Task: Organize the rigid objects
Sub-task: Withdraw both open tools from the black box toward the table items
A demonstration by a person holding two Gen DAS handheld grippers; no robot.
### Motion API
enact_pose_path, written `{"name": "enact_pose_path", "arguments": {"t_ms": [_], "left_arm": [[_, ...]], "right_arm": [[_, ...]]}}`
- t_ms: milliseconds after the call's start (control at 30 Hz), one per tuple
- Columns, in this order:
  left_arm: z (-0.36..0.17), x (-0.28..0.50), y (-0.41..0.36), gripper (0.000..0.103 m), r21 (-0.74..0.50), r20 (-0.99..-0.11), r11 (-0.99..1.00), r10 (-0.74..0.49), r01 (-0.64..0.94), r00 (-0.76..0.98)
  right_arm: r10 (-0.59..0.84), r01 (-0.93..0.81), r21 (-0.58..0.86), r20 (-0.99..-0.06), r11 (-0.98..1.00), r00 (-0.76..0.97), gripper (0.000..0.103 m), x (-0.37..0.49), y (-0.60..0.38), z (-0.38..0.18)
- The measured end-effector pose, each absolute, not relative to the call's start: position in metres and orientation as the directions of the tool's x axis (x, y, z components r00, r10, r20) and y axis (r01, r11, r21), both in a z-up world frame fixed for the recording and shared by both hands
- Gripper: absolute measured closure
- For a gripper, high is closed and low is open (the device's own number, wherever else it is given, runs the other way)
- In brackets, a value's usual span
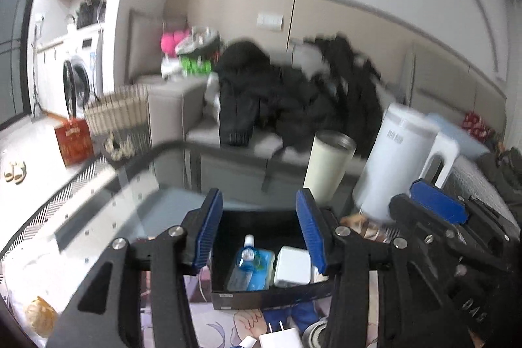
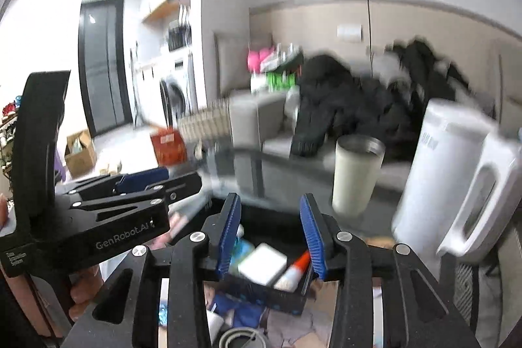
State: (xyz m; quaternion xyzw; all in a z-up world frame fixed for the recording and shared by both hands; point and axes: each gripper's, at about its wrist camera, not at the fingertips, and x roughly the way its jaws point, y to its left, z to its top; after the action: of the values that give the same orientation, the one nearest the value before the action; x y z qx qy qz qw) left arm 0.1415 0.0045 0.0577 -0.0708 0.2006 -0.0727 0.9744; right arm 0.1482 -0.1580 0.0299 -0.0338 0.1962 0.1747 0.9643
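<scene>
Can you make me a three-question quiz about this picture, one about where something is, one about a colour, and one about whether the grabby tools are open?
1. Where is the flat white square adapter?
A. inside the black open-top box
B. on the sofa
C. in the tall cup

2. What colour are the ribbed pads on the tools' fingers?
A. red
B. blue
C. yellow

3. How is the left tool?
A. shut on the white jug
B. shut on a bottle
C. open, holding nothing

Answers:
1. A, it lies in the box beside the small clear bottle of blue liquid.
2. B, both tools, the right tool too, show blue pads.
3. C, its fingers stand apart with only the box seen between them.
</scene>
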Motion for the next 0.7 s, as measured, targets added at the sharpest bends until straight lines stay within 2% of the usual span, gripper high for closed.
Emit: {"name": "enact_pose_path", "arguments": {"t_ms": [100, 167, 233, 300, 433, 700], "left_arm": [[0.075, 0.112, 0.013, 0.050, -0.151, -0.263, 0.979, -0.171, 0.135, 0.950], [0.082, 0.095, 0.018, 0.043, -0.134, -0.201, 0.981, -0.163, 0.138, 0.966], [0.087, 0.077, 0.024, 0.023, -0.123, -0.151, 0.982, -0.160, 0.142, 0.975], [0.087, 0.064, 0.033, 0.022, -0.126, -0.124, 0.982, -0.159, 0.143, 0.980], [0.084, 0.047, 0.044, 0.022, -0.117, -0.124, 0.982, -0.164, 0.149, 0.979], [0.074, 0.033, 0.041, 0.022, -0.071, -0.156, 0.983, -0.178, 0.168, 0.972]], "right_arm": [[0.331, -0.348, -0.015, -0.273, 0.937, 0.903, 0.063, 0.119, -0.163, 0.050], [0.325, -0.338, -0.026, -0.218, 0.941, 0.920, 0.063, 0.102, -0.166, 0.059], [0.330, -0.339, -0.019, -0.182, 0.940, 0.926, 0.063, 0.089, -0.170, 0.063], [0.345, -0.353, -0.021, -0.153, 0.936, 0.926, 0.061, 0.076, -0.174, 0.067], [0.355, -0.363, -0.057, -0.122, 0.930, 0.927, 0.056, 0.050, -0.181, 0.064], [0.374, -0.387, -0.083, -0.138, 0.918, 0.917, 0.055, 0.025, -0.184, 0.053]]}}
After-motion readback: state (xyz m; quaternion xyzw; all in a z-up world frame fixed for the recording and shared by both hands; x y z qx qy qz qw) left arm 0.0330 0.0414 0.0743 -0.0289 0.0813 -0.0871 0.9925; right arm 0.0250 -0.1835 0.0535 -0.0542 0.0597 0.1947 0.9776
